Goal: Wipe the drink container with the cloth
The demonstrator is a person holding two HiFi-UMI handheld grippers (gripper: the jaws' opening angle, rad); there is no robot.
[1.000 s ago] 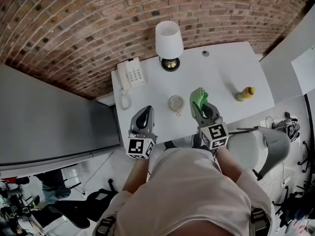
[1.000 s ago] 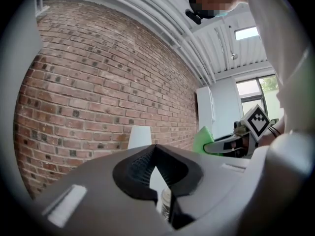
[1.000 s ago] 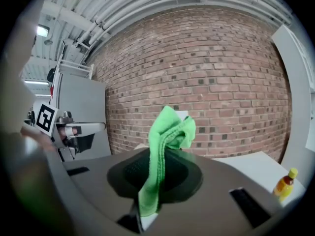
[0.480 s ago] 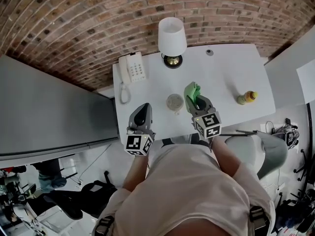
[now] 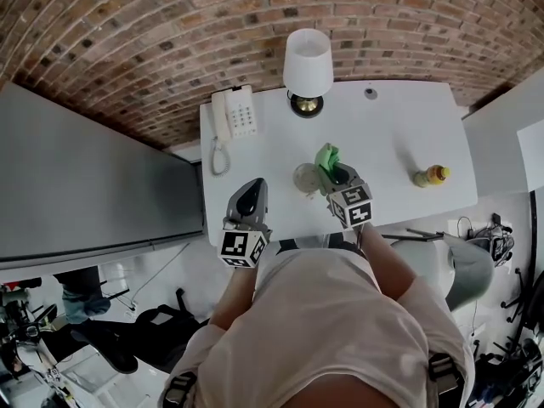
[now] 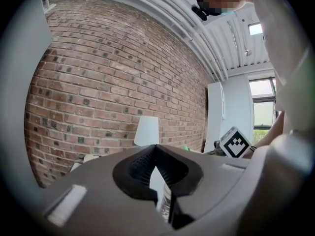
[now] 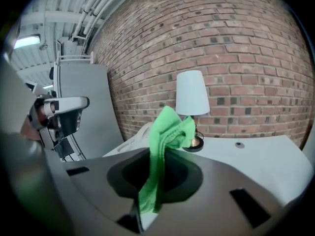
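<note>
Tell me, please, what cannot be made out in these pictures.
1. Head view: whether the green cloth touches the lidded cup; the right gripper overlaps them.
2. Right gripper view: the cup, hidden below the gripper's own body.
3. Head view: the label on the bottle, too small.

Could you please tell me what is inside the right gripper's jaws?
A green cloth, pinched by the right gripper, its top sticking up. Any cloth beneath the gripper is covered.

I find no text I can read. The telephone (image 5: 233,117) keys are too small for me to make out, and the marker cubes (image 5: 241,246) carry only black-and-white square patterns, no letters or numbers.
</note>
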